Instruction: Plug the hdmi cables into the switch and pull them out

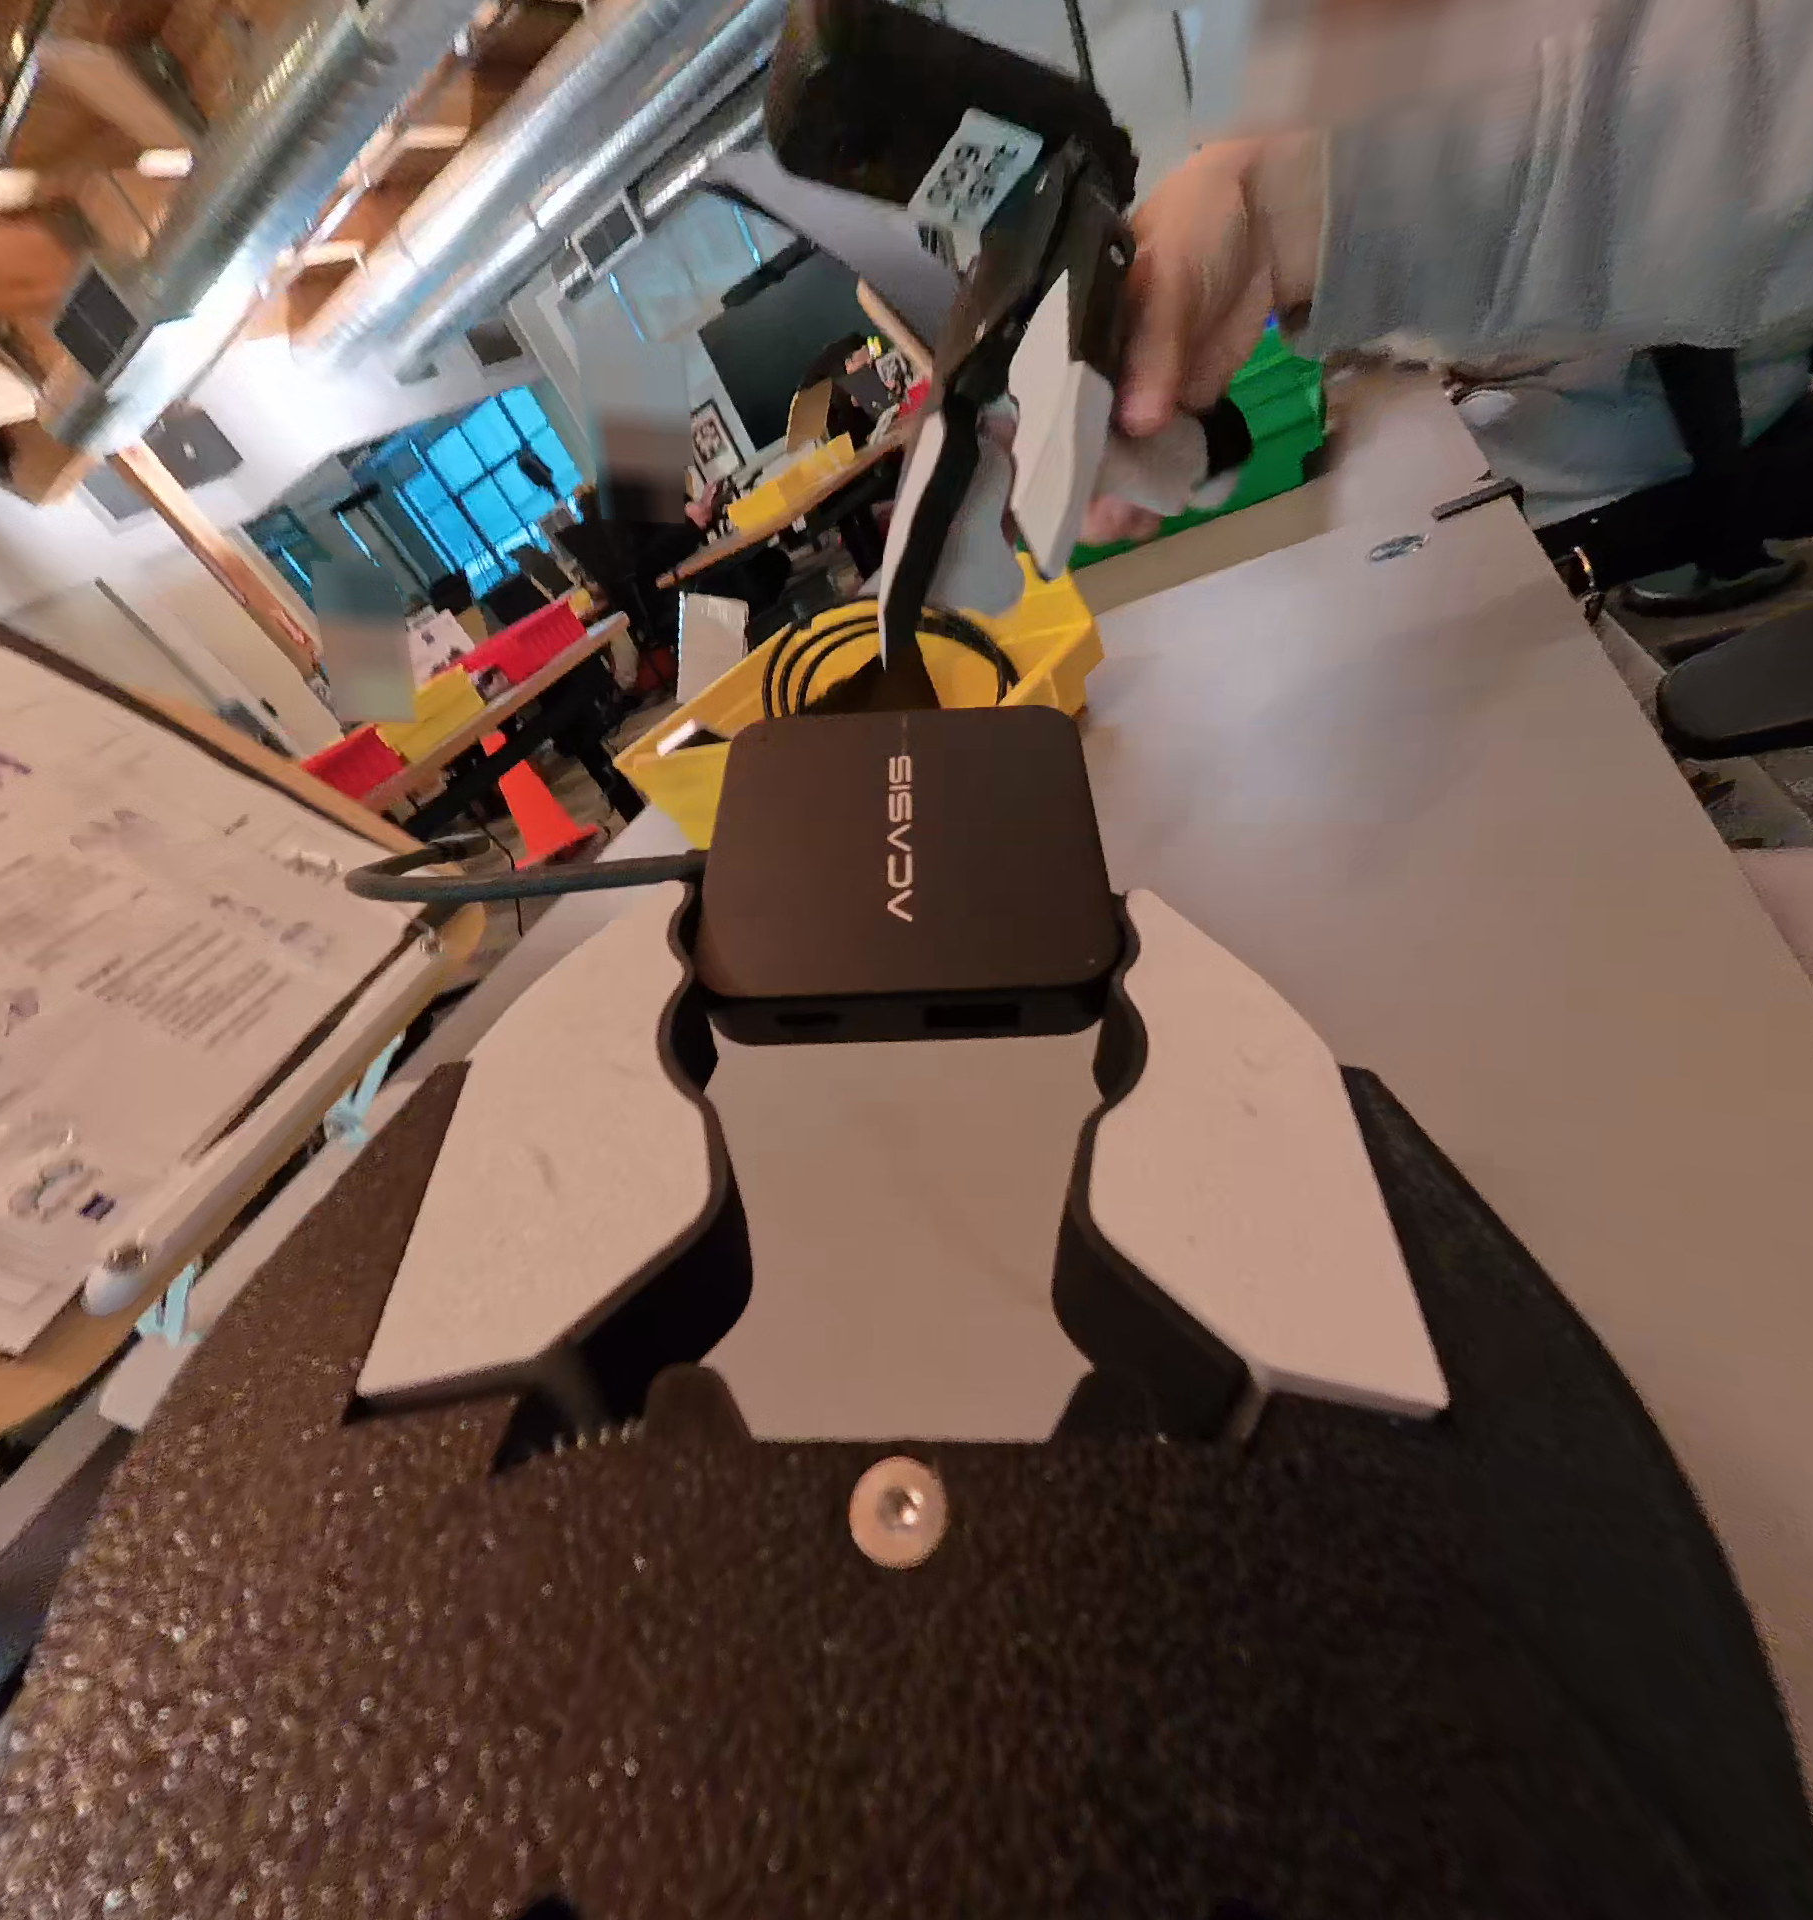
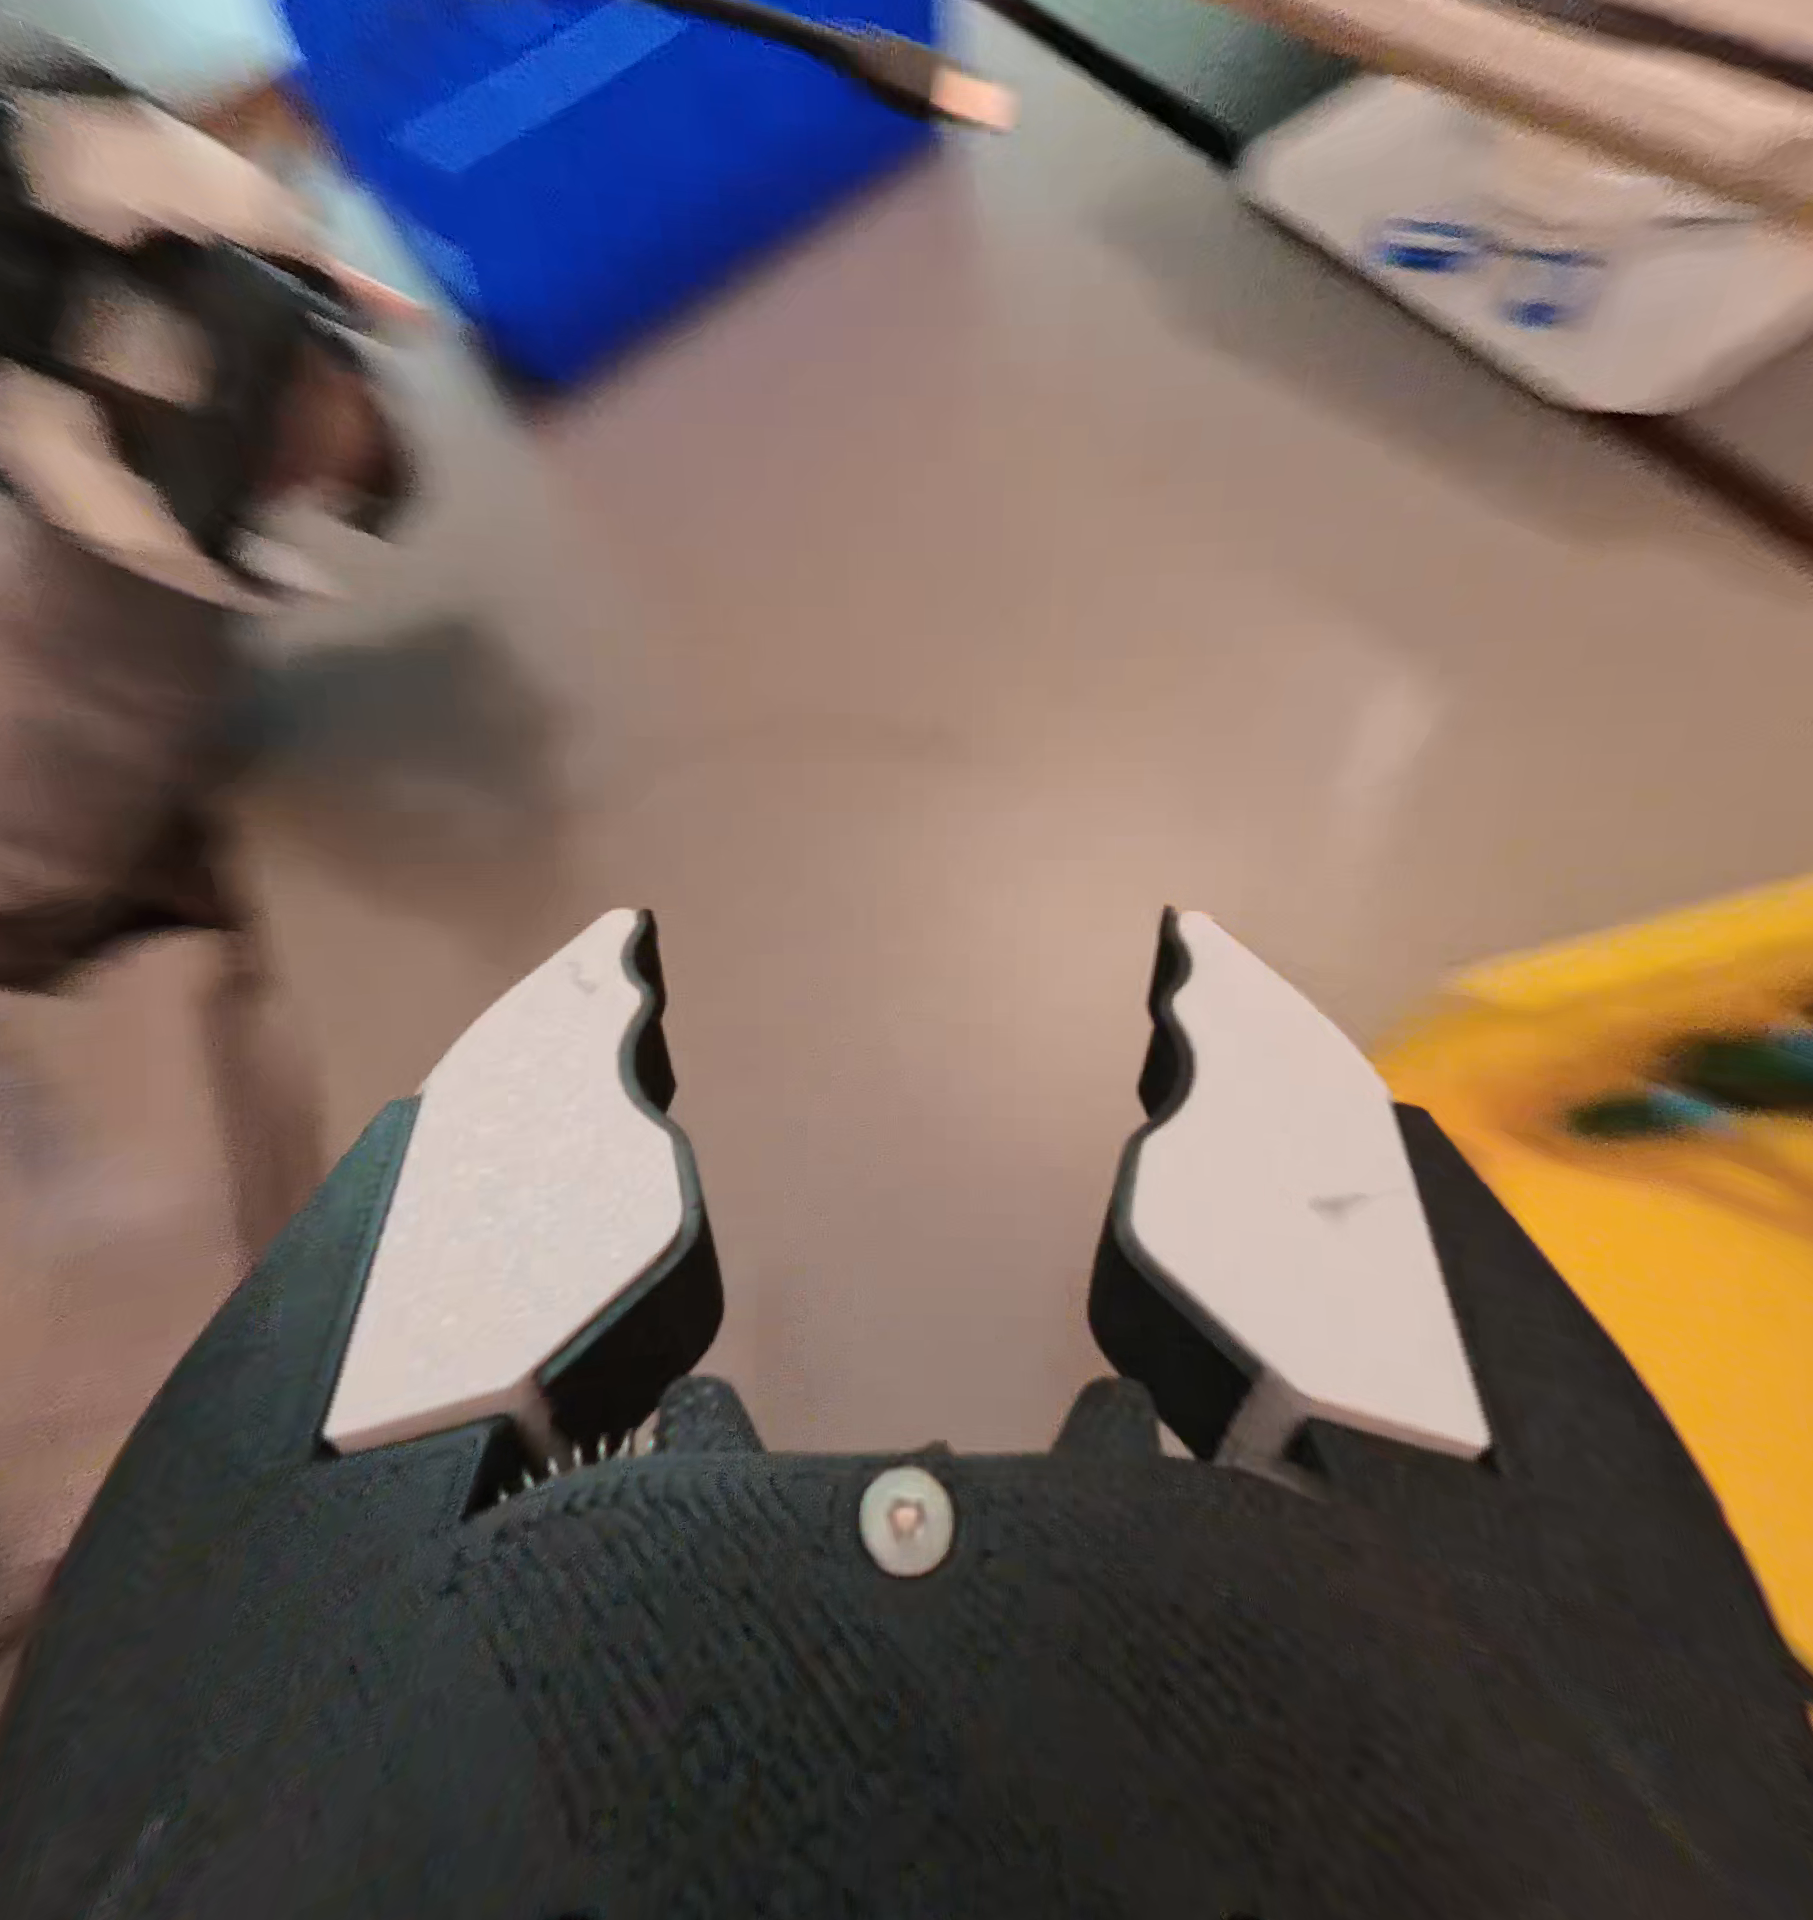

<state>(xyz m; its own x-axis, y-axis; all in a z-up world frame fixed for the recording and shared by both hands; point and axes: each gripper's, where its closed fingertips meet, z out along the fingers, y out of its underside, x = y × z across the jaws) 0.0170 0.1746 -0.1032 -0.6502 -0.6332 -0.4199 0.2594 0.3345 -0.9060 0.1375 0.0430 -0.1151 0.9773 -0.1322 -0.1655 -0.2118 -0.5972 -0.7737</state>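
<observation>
**Switch clamped in left claw, right claw empty**

Grey tabletop (image 1: pixel 1401 831) under both claws; cluttered workshop with benches and coloured bins behind. My left gripper (image 1: pixel 907 940) has its fingers pressed against both sides of the black HDMI switch (image 1: pixel 902 862), which lies flat on the table with two ports facing my camera. A dark cable (image 1: pixel 486 881) leaves the switch's left side. Just beyond the switch sits a yellow bin (image 1: pixel 1058 634) holding coiled black cable (image 1: pixel 808 649). Above the bin I see my right gripper (image 1: pixel 969 592) pointing down, a hand (image 1: pixel 1193 291) on its handle.

Right wrist view is badly blurred. Right gripper (image 2: pixel 907 925) fingers spread apart, nothing between them, bare table below. Yellow bin (image 2: pixel 1660 1299) to its right, blue bin (image 2: pixel 611 177) ahead-left.
</observation>
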